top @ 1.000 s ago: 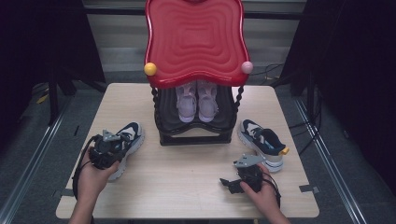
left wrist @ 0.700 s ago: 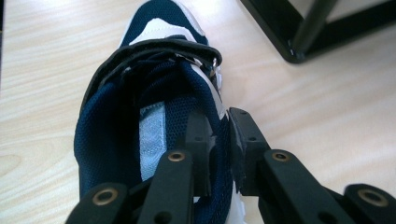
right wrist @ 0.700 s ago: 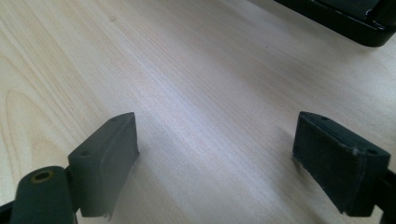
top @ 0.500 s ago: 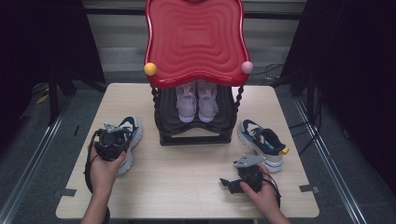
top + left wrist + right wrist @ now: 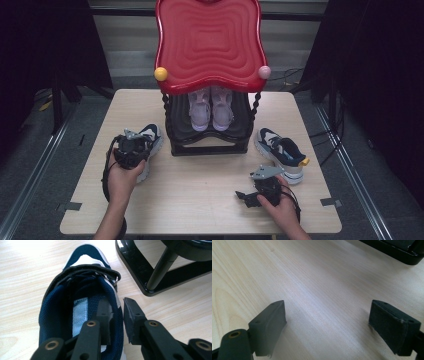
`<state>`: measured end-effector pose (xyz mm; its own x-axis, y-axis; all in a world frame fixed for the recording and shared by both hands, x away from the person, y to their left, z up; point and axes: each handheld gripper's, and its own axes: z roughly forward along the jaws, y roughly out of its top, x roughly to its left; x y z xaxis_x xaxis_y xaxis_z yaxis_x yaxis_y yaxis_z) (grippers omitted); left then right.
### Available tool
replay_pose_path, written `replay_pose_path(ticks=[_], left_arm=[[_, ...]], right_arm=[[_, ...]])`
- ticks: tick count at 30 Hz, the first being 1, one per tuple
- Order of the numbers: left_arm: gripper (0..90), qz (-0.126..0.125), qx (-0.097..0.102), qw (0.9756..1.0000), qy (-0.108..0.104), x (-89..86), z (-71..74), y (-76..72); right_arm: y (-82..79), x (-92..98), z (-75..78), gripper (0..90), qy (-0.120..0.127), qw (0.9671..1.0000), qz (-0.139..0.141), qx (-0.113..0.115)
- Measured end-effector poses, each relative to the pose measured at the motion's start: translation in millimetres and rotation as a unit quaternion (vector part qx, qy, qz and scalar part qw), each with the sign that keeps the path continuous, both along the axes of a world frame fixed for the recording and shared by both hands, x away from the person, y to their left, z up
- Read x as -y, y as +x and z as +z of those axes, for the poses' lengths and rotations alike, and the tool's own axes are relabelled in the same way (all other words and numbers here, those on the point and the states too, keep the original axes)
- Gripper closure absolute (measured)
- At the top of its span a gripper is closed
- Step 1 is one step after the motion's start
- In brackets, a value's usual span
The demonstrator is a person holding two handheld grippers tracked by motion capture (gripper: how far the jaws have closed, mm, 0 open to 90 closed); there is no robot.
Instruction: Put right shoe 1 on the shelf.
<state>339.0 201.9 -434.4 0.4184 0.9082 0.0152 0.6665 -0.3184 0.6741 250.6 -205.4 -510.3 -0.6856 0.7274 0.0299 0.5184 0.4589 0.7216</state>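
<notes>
Work in hand, as judged: the storing of footwear on the black two-tier shoe rack with a wavy red plastic top [image 5: 208,45], which stands at the far middle of the pale wooden table [image 5: 200,210].

Done: a pair of lilac trainers [image 5: 211,107] is seen side by side on the rack's lower shelf.

Left to do: two shoes are found on the table top. The navy-and-white strap trainer on the left [image 5: 62,315] lies just left of the rack's base, toe pointing far. Its mate, the navy-and-white trainer with a yellow heel tab [image 5: 282,152], lies just right of the rack, apart from both grippers.

Left gripper [image 5: 116,307]: the jaws are set narrow across the left trainer's side wall near the heel, one jaw inside the opening and one outside, with the collar pinched between them. The shoe rests on the table; no lift is shown.

Right gripper [image 5: 334,322]: the jaws are held wide apart over bare table at the near right, and nothing is held.

Assessment: roughly the halfway point is judged to be reached. One pair is stored, and the second pair is yet to be placed, with its first shoe gripped.
</notes>
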Motion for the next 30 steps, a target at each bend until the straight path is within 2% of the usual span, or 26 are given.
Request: replay_pose_path(ticks=[5,10,13,15,16,18,24,28,30], left_arm=[[55.0,-0.017,0.013,0.9998,0.000,-4.8,8.6,-3.8],[48.0,-0.029,0.027,0.9992,0.001,-15.5,17.0,-13.9],[44.3,-0.027,0.024,0.9993,0.007,-23.3,18.5,-16.7],[44.1,-0.033,0.008,0.9994,0.006,-27.4,15.8,-18.3],[43.4,-0.036,0.012,0.9992,0.011,-28.0,15.2,-19.5],[43.7,-0.039,0.009,0.9991,0.014,-27.8,14.7,-22.7],[45.8,-0.050,0.006,0.9987,-0.011,-25.4,16.1,-27.9],[46.8,-0.061,-0.001,0.9981,-0.003,-19.6,14.4,-26.7],[48.3,-0.069,-0.004,0.9975,0.012,-17.8,12.3,-24.3]], right_arm=[[0.0,0.0,-0.1,13.5,0.001,1.0000,0.000,0.000],[0.0,0.0,-0.1,13.5,0.001,1.0000,0.000,0.000],[-0.1,-0.1,0.0,13.5,0.000,1.0000,-0.001,-0.001],[0.0,0.0,0.0,13.5,0.000,1.0000,0.000,0.000],[0.0,0.0,0.0,13.5,0.000,1.0000,0.000,0.000],[0.0,0.0,0.0,13.5,0.000,1.0000,0.000,0.000],[0.0,0.0,0.0,13.5,0.000,1.0000,0.000,0.000],[-0.1,-0.1,0.0,13.5,0.000,1.0000,-0.001,-0.001],[-0.1,-0.1,0.0,13.5,0.000,1.0000,-0.001,-0.001]])
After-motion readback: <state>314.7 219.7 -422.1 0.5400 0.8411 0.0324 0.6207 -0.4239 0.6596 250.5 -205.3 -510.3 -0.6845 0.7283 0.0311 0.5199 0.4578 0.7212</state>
